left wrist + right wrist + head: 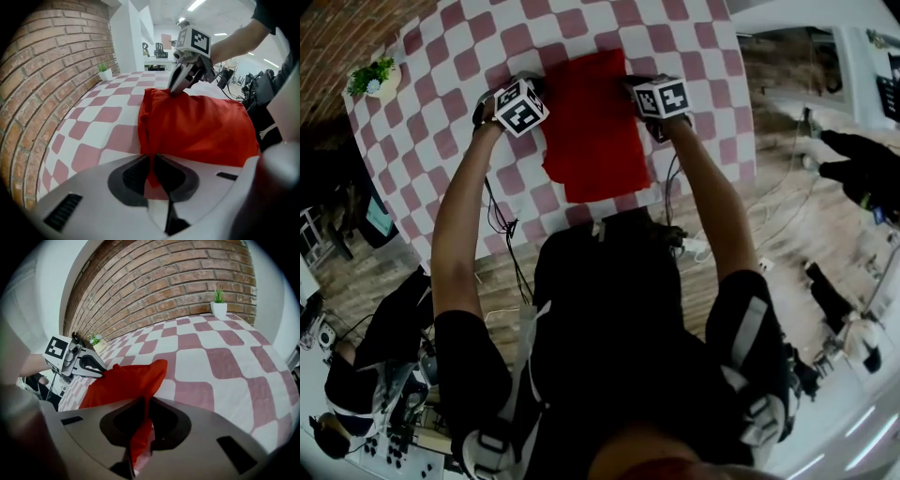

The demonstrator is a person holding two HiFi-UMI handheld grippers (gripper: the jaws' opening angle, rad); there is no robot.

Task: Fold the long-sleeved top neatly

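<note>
Left tool [152, 161] and right tool [145, 408] clamp red top [595, 131] lying lengthwise toward person.

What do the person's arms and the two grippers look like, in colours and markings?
The left gripper and the right gripper have light grey bodies with dark jaw pads. Each carries a white cube with black square markers. Thin black cables run down from the grippers. The person wears a black shirt with short sleeves.

The red top [595, 127] lies folded into a rough rectangle on the checkered tabletop [694, 56], both sides pinched.
</note>
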